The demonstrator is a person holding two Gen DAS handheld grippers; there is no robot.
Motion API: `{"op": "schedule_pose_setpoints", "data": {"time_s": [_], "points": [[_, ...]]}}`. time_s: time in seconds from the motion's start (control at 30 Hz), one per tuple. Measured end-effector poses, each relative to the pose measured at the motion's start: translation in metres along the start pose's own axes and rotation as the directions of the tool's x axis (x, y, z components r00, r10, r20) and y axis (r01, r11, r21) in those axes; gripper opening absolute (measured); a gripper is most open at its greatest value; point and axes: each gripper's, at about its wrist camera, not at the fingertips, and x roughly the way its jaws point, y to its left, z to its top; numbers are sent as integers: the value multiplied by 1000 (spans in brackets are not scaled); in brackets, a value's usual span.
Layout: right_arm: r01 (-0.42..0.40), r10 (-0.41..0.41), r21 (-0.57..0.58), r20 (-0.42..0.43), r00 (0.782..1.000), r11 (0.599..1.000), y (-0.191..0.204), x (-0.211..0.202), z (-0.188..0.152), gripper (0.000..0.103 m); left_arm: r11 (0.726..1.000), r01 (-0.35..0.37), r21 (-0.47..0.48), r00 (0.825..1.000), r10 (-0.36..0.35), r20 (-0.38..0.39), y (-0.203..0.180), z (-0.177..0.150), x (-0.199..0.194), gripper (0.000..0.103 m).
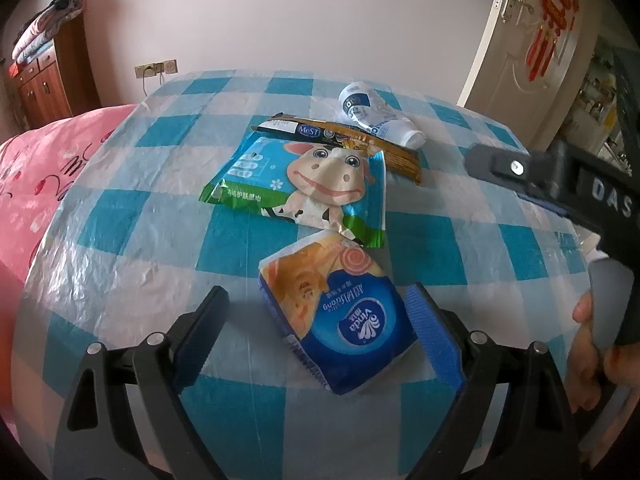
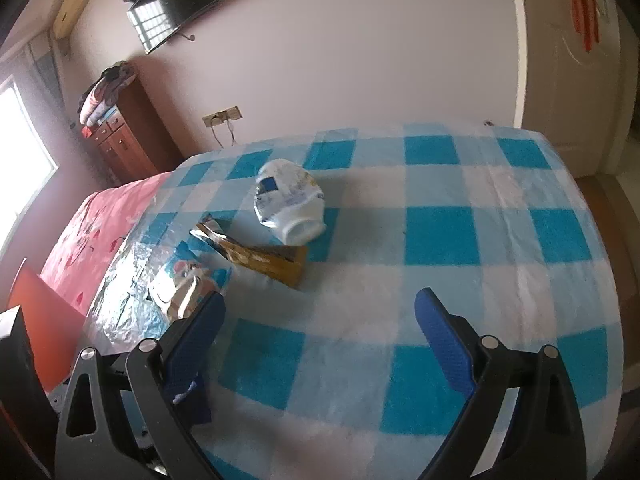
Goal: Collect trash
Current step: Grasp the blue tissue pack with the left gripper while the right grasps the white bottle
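Blue and orange, the soft plastic tissue pack [image 1: 340,320] printed "Vinda" is my landmark: it lies flat on the blue-and-white checked plastic tablecloth [image 1: 120,216], one corner toward my left wrist camera, the logo upside down to me. My left tongs [image 1: 316,304] stand released, wide apart, with the pack between the blue ribbed pads; the right pad [image 1: 436,340] sits just beside the pack's edge, and I cannot tell whether it touches. The left pad stands apart from it.

Just beyond the pack lies a crumpled blue-and-green wipes packet with a cartoon cow [image 1: 308,184] and Chinese writing along its green band, long axis running across my view. Beyond that packet is a long brown-and-gold foil wrapper [image 1: 344,140] marked "MeST", also lying crosswise and slanting down to the right. Farthest from the pack lies a squashed white plastic bottle with a blue label [image 1: 372,116], on its side, neck pointing right and toward me; its print is too small to read.

My right tongs [image 2: 320,312] are released too, gaping over bare cloth to the right of the pack, holding nothing. In the left view their black body reads "DAS".

Past the table stand a pale pink wall [image 1: 300,20], a wooden cabinet [image 1: 44,80], a pink bedspread [image 1: 52,160] and a white door with red hangings [image 1: 520,48].
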Motion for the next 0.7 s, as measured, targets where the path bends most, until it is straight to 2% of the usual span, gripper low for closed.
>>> {"op": "schedule_pose_setpoints", "data": {"time_s": [0.23, 0.3, 0.5, 0.7], "points": [[-21, 21, -35, -5, 1000, 999, 14, 17, 11, 94, 999, -35, 28, 999, 34, 22, -1, -2, 0, 78], [-40, 39, -36, -7, 999, 999, 16, 21, 13, 94, 999, -36, 31, 999, 35, 28, 2, -3, -2, 69], [-31, 30, -39, -17, 999, 999, 18, 36, 20, 94, 1000, -4, 13, 1000, 3, 26, 14, -3, -7, 54], [6, -7, -52, -7, 1000, 999, 19, 56, 36, 94, 1000, 30, -2, 999, -30, 17, 23, -3, -11, 49]]}}
